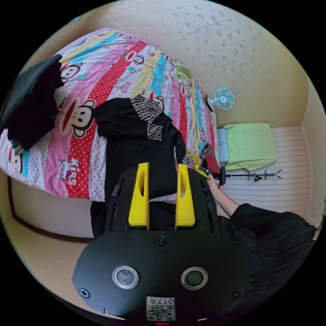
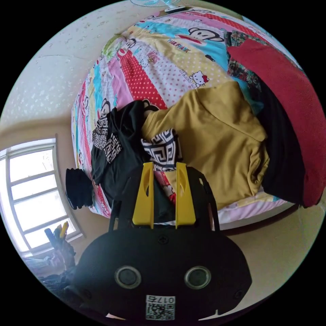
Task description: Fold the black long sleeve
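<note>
I see both my grippers, left [image 1: 162,166] and right [image 2: 163,164], gaping, holding nothing, above the black long sleeve [image 1: 136,149] at the bed's [image 1: 112,68] edge.

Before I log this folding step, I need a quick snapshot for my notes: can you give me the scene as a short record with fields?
garment: black long sleeve with patterned black-and-white panels, spread on the bed
surface: cartoon-print bedspread
left tongs: open, above the garment's lower part
right tongs: open, near the patterned cuff
neighbouring clothes: mustard-yellow top, red garment
other dark garment: far corner of the bed
fold state: not yet folded
</note>
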A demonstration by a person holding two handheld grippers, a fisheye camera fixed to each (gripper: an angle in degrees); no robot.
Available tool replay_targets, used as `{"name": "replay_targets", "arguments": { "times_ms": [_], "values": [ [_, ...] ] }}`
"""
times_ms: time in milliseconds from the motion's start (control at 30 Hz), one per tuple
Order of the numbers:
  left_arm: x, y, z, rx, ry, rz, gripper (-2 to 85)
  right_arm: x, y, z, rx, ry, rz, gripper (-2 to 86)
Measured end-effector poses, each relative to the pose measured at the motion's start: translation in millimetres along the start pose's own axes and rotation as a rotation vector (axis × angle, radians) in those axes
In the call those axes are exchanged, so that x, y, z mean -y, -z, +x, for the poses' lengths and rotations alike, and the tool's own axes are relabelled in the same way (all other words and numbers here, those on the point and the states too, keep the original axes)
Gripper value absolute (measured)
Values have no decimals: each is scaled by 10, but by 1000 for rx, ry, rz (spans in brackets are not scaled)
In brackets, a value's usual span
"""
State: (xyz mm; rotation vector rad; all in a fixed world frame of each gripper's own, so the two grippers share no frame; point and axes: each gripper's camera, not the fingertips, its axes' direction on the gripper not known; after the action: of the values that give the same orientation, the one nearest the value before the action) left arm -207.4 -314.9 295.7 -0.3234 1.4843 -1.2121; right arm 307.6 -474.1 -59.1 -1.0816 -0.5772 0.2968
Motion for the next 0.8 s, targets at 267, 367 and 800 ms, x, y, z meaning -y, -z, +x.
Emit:
{"name": "replay_targets", "arguments": {
  "times_ms": [267, 367, 800],
  "values": [
    [-444, -129, 98, 72, 95, 19, 118, 154, 787, -98, 211, 194, 114, 18],
    [-510, -135, 108, 65, 116, 48, 115, 32, 1696, -73, 173, 278, 346, 14],
    [-405, -493, 66, 36, 172, 11, 114, -265, 1543, 1697, 220, -420, 415, 70]
  ]
}}
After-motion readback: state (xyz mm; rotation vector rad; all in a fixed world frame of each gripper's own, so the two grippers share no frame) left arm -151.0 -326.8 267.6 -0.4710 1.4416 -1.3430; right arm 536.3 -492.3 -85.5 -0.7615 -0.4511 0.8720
